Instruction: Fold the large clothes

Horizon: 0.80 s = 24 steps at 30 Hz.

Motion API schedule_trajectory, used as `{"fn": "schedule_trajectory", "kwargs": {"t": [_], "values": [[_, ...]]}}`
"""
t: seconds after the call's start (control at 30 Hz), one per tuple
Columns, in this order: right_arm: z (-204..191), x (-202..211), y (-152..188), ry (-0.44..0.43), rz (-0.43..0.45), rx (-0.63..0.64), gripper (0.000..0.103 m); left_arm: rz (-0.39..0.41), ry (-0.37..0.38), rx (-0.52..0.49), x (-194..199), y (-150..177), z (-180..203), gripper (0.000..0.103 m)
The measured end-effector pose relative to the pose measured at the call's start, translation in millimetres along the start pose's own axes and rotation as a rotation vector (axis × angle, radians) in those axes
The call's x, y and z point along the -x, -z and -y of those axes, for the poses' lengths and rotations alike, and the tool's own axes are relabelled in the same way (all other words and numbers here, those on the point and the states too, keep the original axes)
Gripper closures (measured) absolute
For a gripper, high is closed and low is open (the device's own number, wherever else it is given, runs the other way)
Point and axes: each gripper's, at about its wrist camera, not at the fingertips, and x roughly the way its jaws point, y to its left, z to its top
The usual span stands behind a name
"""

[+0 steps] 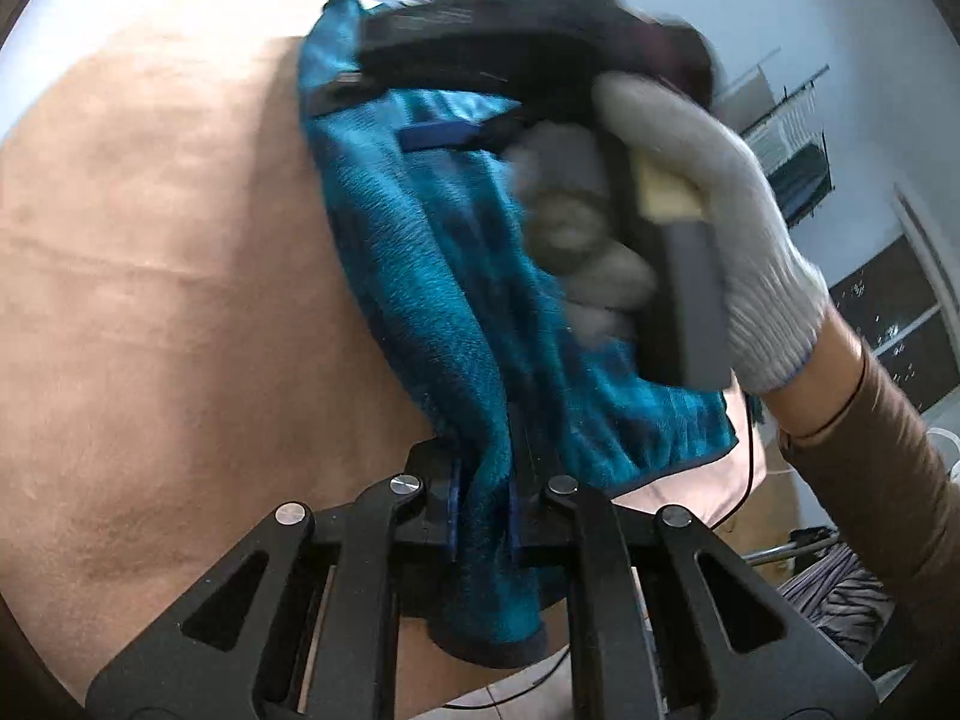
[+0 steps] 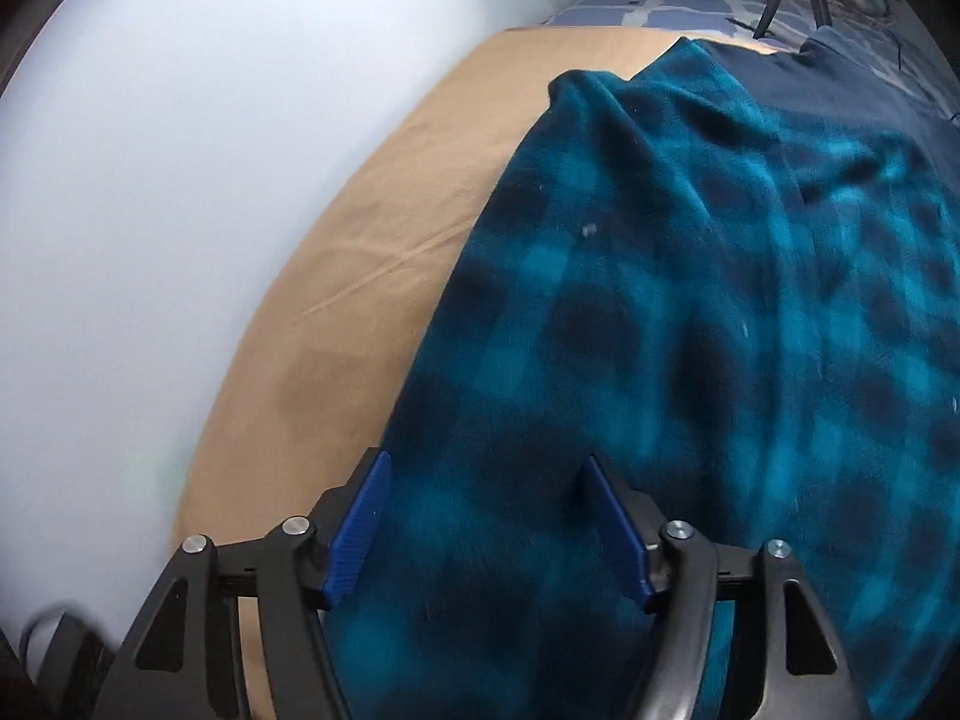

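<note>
Gripping teal fleece (image 1: 420, 300), left fingers (image 1: 456, 516) clench; right fingers (image 2: 360, 516) released (hovering above).

Blurred hand, cut-off cloth

The gloved right hand (image 1: 708, 222) smears with motion; the teal fleece garment (image 2: 690, 330) runs past the right-wrist picture's right edge.

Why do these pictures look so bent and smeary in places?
Both views are fisheye, so edges curve and corners go dark. In the left wrist view the gloved hand is motion-blurred, while the teal fleece stays fairly sharp. In the right wrist view the fleece is soft and the white wall washes out.
</note>
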Motion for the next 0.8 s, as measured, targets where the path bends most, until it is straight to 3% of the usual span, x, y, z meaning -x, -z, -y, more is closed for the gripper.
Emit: {"fn": "schedule_trajectory", "kwargs": {"t": [0.13, 0.23, 0.3, 0.37, 0.4, 0.47, 0.6, 0.7, 0.8], "values": [[-9.5, -17.5, -13.0, 0.107, -0.037, -0.005, 0.032, -0.004, -0.034, -0.052, -6.1, -2.0, 17.1, 0.095], [-16.8, -28.0, -13.7, 0.187, -0.068, 0.052, 0.038, 0.002, -0.061, -0.089, -5.4, -2.8, 27.6, 0.095], [-20.4, -29.4, -11.7, 0.234, -0.071, 0.094, 0.052, 0.006, -0.075, -0.103, -4.6, -4.6, 32.7, 0.095], [-22.3, -28.9, -10.4, 0.287, -0.069, 0.129, 0.084, 0.007, -0.090, -0.111, -6.4, -6.0, 37.6, 0.095], [-19.3, -25.5, -9.7, 0.284, -0.063, 0.133, 0.086, 0.004, -0.096, -0.120, -7.3, -6.6, 42.0, 0.095], [-5.4, -12.5, -6.8, 0.198, -0.036, 0.076, 0.089, 0.004, -0.120, -0.165, -8.0, -4.6, 54.0, 0.095], [43.5, 24.8, 2.6, -0.120, 0.105, -0.161, 0.091, 0.012, -0.162, -0.277, -4.7, -1.6, 78.7, 0.095], [87.4, 47.6, 21.0, -0.292, 0.203, -0.315, 0.091, 0.002, -0.165, -0.335, -8.7, -3.8, 97.4, 0.095], [128.9, 64.2, 46.0, -0.388, 0.283, -0.423, 0.091, -0.027, -0.166, -0.397, -20.9, -0.4, 119.2, 0.095]]}}
